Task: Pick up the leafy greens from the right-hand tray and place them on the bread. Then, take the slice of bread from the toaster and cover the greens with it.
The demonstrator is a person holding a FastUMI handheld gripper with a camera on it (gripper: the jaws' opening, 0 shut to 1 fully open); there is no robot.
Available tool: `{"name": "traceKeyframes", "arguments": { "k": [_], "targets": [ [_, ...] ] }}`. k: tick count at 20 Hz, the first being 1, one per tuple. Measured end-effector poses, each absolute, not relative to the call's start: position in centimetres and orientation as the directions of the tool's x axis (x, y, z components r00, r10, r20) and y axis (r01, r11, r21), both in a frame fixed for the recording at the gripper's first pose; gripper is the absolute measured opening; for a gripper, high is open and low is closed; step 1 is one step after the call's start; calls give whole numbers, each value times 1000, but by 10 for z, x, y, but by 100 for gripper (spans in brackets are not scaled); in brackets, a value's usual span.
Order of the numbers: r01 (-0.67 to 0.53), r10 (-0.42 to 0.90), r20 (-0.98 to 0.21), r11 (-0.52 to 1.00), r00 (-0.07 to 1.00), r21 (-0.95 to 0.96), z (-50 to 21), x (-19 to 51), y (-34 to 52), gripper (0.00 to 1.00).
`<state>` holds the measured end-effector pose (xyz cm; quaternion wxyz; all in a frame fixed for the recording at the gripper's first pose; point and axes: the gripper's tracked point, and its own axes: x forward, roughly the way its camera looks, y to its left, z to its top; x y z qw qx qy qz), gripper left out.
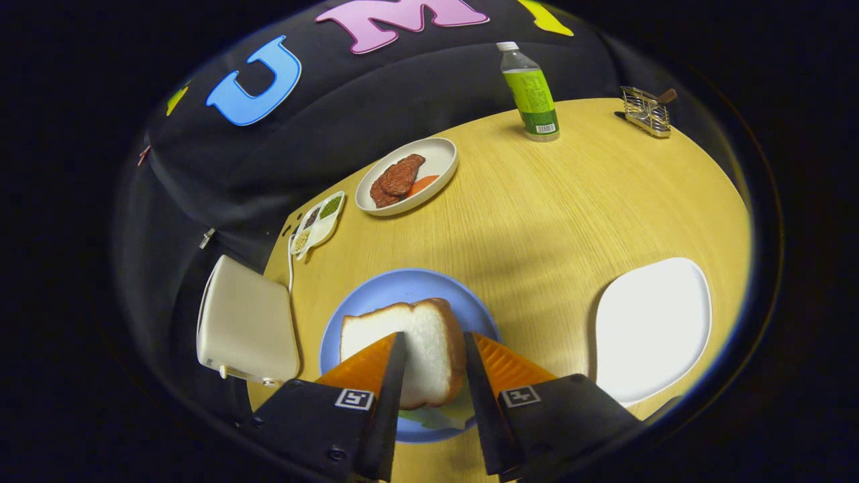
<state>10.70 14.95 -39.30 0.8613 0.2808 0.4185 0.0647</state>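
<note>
so over on the left you've got the white toaster (245, 325) sitting at the edge of the tabletop (570, 201), with its cord running up past a little divided dish of seeds and spices (319, 225). just beyond that is an oval plate (439, 157) with pieces of brown meat (397, 180) and an orange slice of something tucked under them.

in the middle, your tongs (433, 365) have a slice of bread (402, 345) between them, one finger against the white cut face and the other against the crust side, so you're gripping it. it's right over the blue plate (389, 288), tilted rather than flat, and i can't tell if its lower end touches anything. the leafy greens (439, 417) peek out under the bread on that plate, near the base of the fingers.

further right and back there's a clear bottle with a green label (531, 90), then a small wire rack (647, 111) near the far edge. closest on the right is the white tray (654, 329), well apart from the blue plate.
</note>
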Motion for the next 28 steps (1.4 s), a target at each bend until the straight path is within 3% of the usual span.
{"name": "traceKeyframes", "arguments": {
  "k": [7, 12, 16, 23, 28],
  "targets": [
    [104, 308, -679, 863, 667, 494, -379, 103, 122, 62],
    [47, 327, -603, 853, 728, 520, -332, 100, 101, 84],
    [-33, 298, -503, 882, 811, 470, -267, 105, 69, 94],
    [-173, 250, -300, 950, 921, 262, -140, 98, 32, 97],
    [-228, 279, -201, 943, 939, 242, -83, 72, 35, 98]
  ]
}}
